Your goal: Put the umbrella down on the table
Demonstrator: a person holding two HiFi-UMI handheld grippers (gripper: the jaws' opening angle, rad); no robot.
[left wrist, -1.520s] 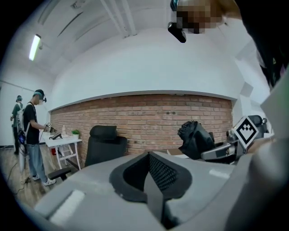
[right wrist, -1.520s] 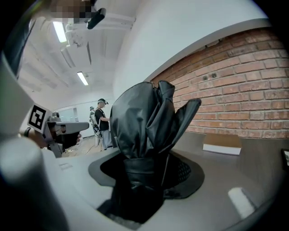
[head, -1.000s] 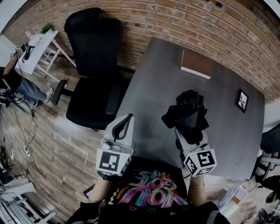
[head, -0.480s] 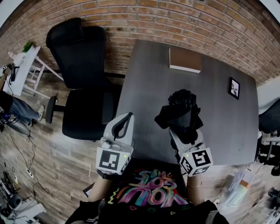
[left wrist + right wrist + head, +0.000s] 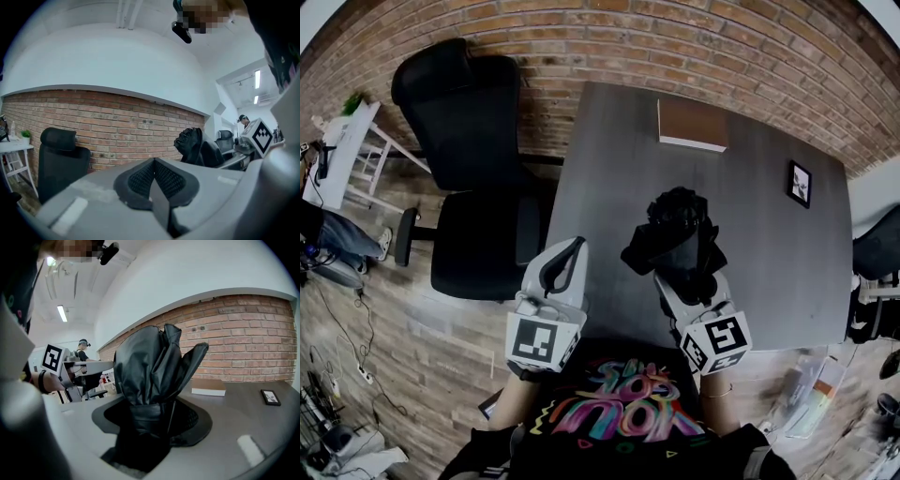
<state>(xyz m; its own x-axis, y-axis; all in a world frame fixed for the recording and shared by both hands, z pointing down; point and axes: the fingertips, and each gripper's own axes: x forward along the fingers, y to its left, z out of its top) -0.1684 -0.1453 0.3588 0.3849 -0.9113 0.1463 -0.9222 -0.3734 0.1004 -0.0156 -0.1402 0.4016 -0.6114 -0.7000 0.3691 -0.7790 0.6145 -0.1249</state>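
Observation:
A folded black umbrella point(image 5: 673, 236) is clamped between the jaws of my right gripper point(image 5: 687, 281), held above the near part of the dark grey table point(image 5: 769, 253). In the right gripper view the umbrella point(image 5: 152, 376) fills the gap between the pads and sticks out ahead, its loose fabric flaring. My left gripper point(image 5: 559, 272) hovers at the table's near left corner with its jaws shut and nothing in them. In the left gripper view the black pads point(image 5: 152, 180) meet, and the umbrella point(image 5: 190, 145) shows to the right.
A brown notebook point(image 5: 693, 124) lies at the table's far edge and a small framed picture point(image 5: 800, 183) at the far right. A black office chair point(image 5: 473, 187) stands left of the table. A brick wall runs behind.
Both grippers have shifted slightly forward over the table, the umbrella moving with the right one. The head view has swung, so chair and table sit differently in frame. Grips are unchanged.

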